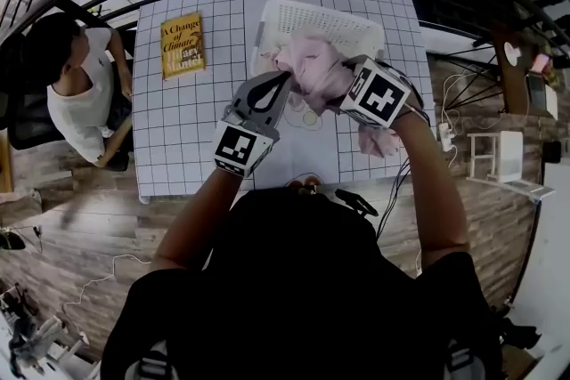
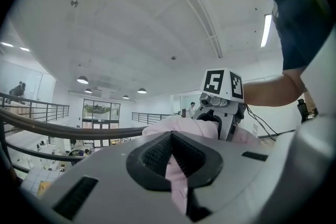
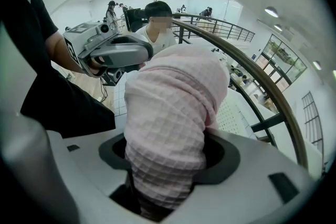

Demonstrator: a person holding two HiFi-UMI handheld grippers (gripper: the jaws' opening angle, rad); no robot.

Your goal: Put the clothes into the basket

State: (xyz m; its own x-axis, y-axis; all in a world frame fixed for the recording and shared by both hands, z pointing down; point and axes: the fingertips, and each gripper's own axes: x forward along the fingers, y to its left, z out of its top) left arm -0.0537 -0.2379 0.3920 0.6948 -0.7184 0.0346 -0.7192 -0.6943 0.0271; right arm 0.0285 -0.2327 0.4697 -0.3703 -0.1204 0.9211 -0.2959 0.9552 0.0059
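Note:
A pink waffle-knit garment [image 1: 311, 69] hangs bunched in the air between my two grippers, above the table and just in front of the white slatted basket [image 1: 319, 20]. My left gripper [image 1: 281, 84] is shut on a thin fold of the garment [image 2: 177, 178]. My right gripper [image 1: 344, 95] is shut on a thick roll of the garment [image 3: 169, 123], which fills the space between its jaws. A loose end of the pink cloth [image 1: 379, 141] dangles below my right hand. In the left gripper view the right gripper [image 2: 221, 113] stands just behind the cloth.
A yellow book [image 1: 183, 44] lies on the grid-patterned table [image 1: 191, 129] at the left. A person [image 1: 78, 86] sits at the table's left edge. A curved dark railing [image 3: 252, 68] runs behind the table. Cables trail off the table's right side.

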